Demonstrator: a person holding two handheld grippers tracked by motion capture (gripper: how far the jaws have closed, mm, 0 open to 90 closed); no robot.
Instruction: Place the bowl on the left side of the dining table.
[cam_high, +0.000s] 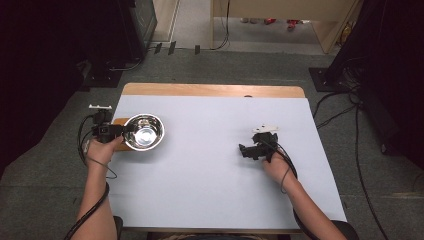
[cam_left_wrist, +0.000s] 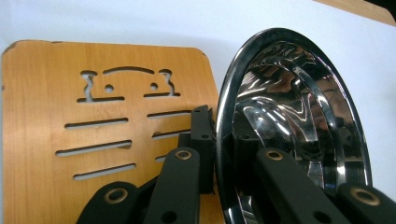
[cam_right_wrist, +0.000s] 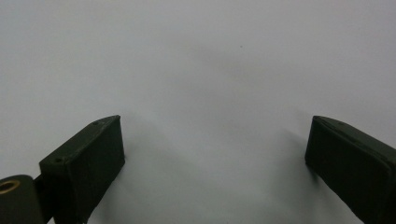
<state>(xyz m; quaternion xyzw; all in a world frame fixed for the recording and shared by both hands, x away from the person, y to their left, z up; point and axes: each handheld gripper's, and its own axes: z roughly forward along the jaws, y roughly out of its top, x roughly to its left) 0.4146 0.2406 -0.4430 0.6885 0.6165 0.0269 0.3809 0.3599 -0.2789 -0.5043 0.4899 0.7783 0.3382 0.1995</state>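
Over on the left edge of the table (cam_high: 210, 165), the left gripper (cam_high: 124, 131) has the rim of the stainless steel bowl (cam_high: 145, 132) pinched between its jaws, and that bowl sits at the table's left side, its near-left edge over a wooden board (cam_high: 120, 121) that peeks out beside it. The left hand (cam_high: 102, 150) grips the tool from below, forearm running down to the bottom edge, cable looping off beside it. Cut to the left gripper view and the clamp is plain: one black jaw lies outside the bowl's wall, the other reaches inside the polished bowl (cam_left_wrist: 299, 112), and the dark rim runs between them. Behind the outer jaw lies the wooden board (cam_left_wrist: 46, 102), pale orange, with rounded corners and a cut-out pattern of slots and curls, flat on the white table cover (cam_left_wrist: 140, 18). Moving across the middle, a broad stretch of white cover, and then the right gripper (cam_high: 242, 150), well apart from the bowl on the table's right half, held low over the surface by the right hand (cam_high: 274, 162), its pale plate on top. In the right gripper view the two black jaws stand spread wide, one at each lower corner, with bare white table cover (cam_right_wrist: 205, 93) between them and nothing gripped.
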